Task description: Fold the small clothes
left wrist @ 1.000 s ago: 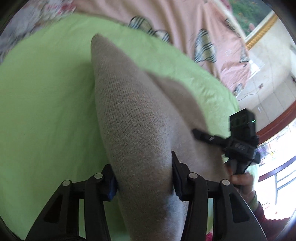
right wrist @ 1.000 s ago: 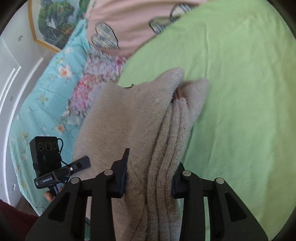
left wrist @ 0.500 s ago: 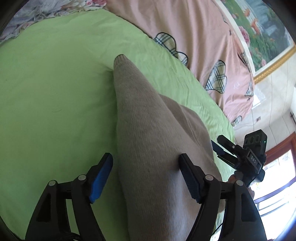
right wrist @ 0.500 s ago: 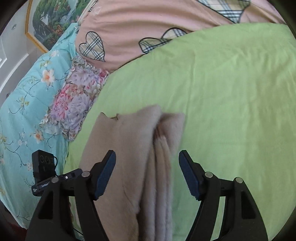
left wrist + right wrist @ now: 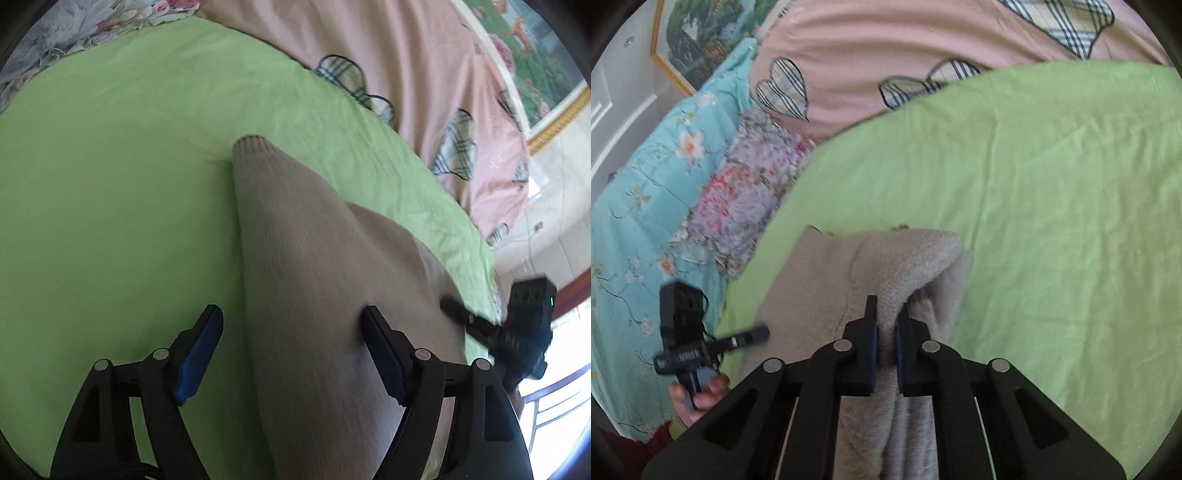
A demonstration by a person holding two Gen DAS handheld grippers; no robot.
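Observation:
A beige knitted garment lies on the green sheet, one sleeve stretched toward its cuff. My left gripper is open, its fingers either side of the sleeve and not pinching it. In the right wrist view the garment lies folded in layers on the green sheet. My right gripper is shut on the garment's thick folded edge. The right gripper also shows at the right edge of the left wrist view, and the left gripper at the left of the right wrist view.
A pink quilt with plaid hearts lies beyond the green sheet. A floral pillow and a turquoise flowered cover lie at the left. The bed edge, tiled floor and a railing show at the right.
Both grippers opened and let the garment go half a second ago. The right gripper has since shut again on the folded edge. The left gripper stays open around the sleeve.

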